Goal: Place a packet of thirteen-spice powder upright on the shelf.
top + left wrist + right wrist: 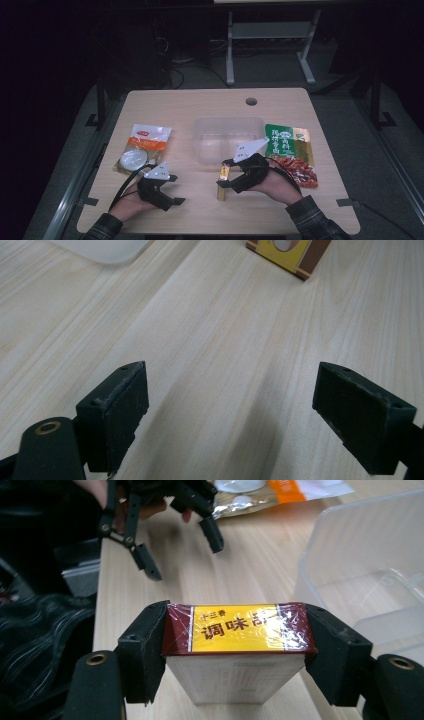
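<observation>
A small box with a yellow and dark red label stands upright on the wooden table. My right gripper is shut on it, one black pad pressed on each side of its top. In the high view the box and right gripper sit just in front of a clear plastic container. My left gripper rests at the front left with its jaws wide open. Nothing lies between its fingers, only bare wood, and the box is farther ahead.
A white and orange packet lies left of the container. A green and red packet lies to its right, close behind my right hand. The table has a round hole near its far edge. In the right gripper view, the left gripper shows beyond the box.
</observation>
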Demonstrator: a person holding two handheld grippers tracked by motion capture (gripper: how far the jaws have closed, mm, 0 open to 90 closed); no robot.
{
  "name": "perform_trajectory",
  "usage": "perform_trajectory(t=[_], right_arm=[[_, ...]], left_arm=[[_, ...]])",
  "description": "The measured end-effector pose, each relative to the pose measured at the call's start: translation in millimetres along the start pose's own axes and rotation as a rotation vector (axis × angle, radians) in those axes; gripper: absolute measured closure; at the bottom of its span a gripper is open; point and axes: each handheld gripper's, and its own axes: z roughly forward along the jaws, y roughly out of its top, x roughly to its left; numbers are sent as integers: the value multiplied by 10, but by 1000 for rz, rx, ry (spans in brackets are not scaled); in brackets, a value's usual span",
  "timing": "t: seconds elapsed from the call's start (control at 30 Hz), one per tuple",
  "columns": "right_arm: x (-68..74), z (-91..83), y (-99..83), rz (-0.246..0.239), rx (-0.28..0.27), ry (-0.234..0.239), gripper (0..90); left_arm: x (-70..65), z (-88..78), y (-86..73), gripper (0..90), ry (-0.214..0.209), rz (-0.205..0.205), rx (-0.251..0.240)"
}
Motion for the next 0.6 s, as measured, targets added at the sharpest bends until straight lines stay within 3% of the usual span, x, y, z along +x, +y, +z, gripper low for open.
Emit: perform_trajectory(t=[0.3, 0.47, 0.6], right_arm=[[-74, -108, 112, -66, 2, 22, 320], [-249, -239, 247, -70, -27, 64, 320], [-360, -307, 358, -114, -34, 67, 320]], left_arm=[[4, 4, 7, 143, -12, -1, -5], [26, 17, 10, 144, -17, 13, 2], [31, 18, 15, 144, -18, 15, 2]])
